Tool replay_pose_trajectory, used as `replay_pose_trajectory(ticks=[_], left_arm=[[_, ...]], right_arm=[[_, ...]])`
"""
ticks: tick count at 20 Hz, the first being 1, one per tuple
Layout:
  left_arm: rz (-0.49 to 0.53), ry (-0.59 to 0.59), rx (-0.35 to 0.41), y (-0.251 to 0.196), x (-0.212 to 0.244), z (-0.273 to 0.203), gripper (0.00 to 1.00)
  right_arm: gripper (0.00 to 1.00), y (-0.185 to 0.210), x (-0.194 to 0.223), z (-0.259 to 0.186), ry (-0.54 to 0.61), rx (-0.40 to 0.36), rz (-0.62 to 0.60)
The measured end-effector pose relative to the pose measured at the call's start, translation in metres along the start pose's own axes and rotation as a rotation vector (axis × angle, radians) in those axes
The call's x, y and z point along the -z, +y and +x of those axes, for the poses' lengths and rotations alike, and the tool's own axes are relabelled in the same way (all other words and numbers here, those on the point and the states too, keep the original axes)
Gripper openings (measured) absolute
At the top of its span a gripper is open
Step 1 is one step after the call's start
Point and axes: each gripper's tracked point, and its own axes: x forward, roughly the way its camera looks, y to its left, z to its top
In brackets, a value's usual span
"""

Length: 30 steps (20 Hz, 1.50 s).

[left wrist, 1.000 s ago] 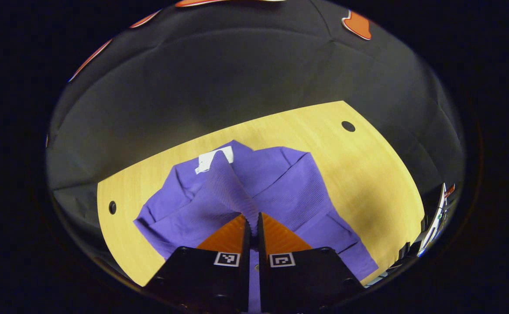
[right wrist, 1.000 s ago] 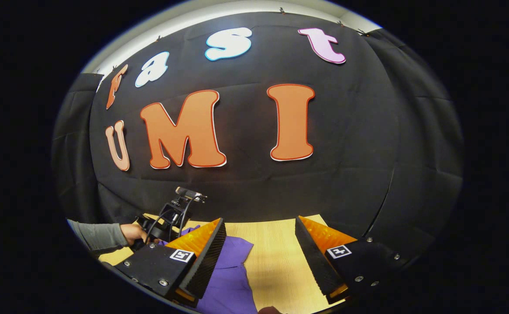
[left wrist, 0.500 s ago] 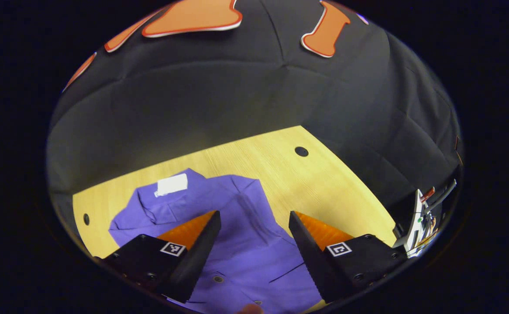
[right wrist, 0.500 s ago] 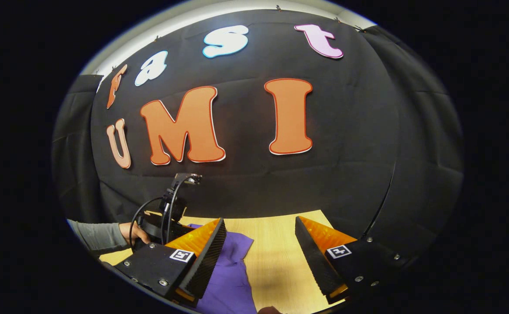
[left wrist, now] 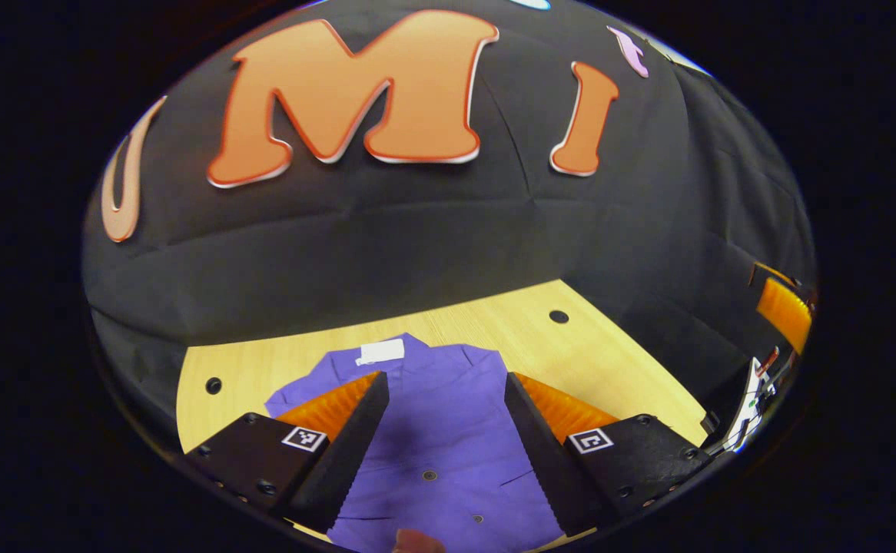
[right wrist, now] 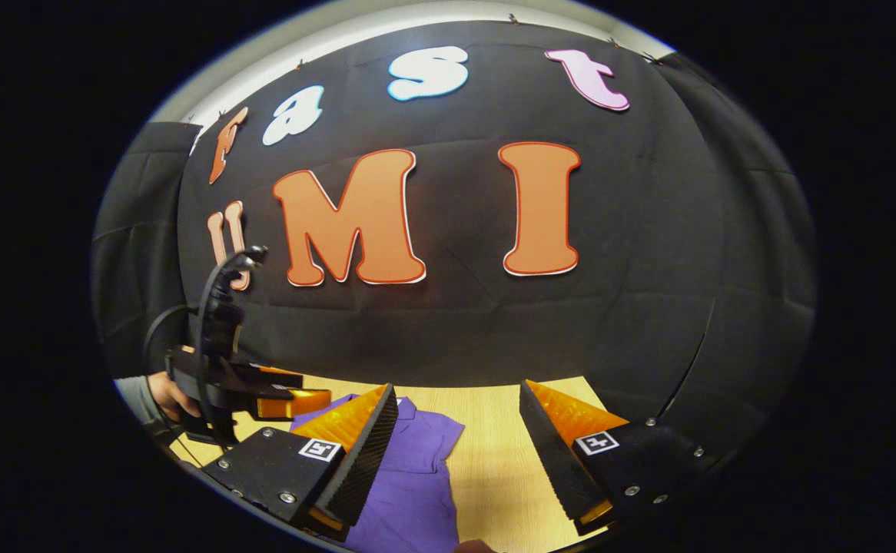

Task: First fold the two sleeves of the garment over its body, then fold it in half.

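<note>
Both tongs wide, empty: left tongs [left wrist: 446,380] over purple shirt [left wrist: 448,430] w/ white tag [left wrist: 379,352], right tongs [right wrist: 459,392] above tabletop [right wrist: 494,453]; holes [left wrist: 559,316] nearby.

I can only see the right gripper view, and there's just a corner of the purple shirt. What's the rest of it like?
Observer: In the left gripper view, the shirt lies spread on the table, with a white tag at its collar.
Operator: Is anything holding it?
Observer: No. The left gripper hovers above the shirt, jaws wide apart with nothing between them.
Operator: Has it got buttons?
Observer: Yes, small round buttons run down the front.
</note>
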Motion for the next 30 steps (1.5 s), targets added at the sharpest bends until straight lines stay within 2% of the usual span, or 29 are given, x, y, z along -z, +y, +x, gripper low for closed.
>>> replay_pose_trajectory(ticks=[4,7,9,11,15,19,21,22,26,30], left_arm=[[0.01,-0.166,-0.087,0.019,-0.018,-0.06,0.98],[0.01,-0.245,-0.145,0.029,-0.022,-0.1,0.98],[0.023,-0.295,-0.203,0.04,-0.023,-0.122,0.98],[0.014,-0.367,-0.228,0.042,-0.026,-0.149,0.97],[-0.001,-0.573,-0.329,0.059,-0.036,-0.199,0.97],[-0.014,-0.664,-0.404,0.068,-0.033,-0.238,0.96],[-0.01,-0.656,-0.439,0.076,-0.017,-0.253,0.96],[-0.014,-0.633,-0.452,0.079,-0.004,-0.253,0.96],[-0.017,-0.481,-0.495,0.098,0.053,-0.24,0.96],[-0.031,-0.293,-0.475,0.108,0.12,-0.216,0.96]], right_arm=[[0.95,0.019,0.0,-0.002,-0.047,-0.029,0.02],[0.94,0.034,-0.006,-0.005,-0.095,-0.052,0.021],[0.95,0.041,-0.008,-0.007,-0.118,-0.053,0.014],[0.94,0.045,-0.01,-0.011,-0.134,-0.039,0.007],[0.94,0.06,-0.029,-0.025,-0.23,-0.04,-0.013],[0.94,0.062,-0.025,-0.034,-0.259,-0.03,-0.069],[0.94,0.06,-0.004,-0.035,-0.201,-0.025,-0.083],[0.94,0.072,0.011,-0.039,-0.163,-0.022,-0.085],[0.94,0.06,0.075,-0.046,0.031,-0.014,-0.071],[0.95,0.053,0.152,-0.054,0.26,-0.018,-0.067]])
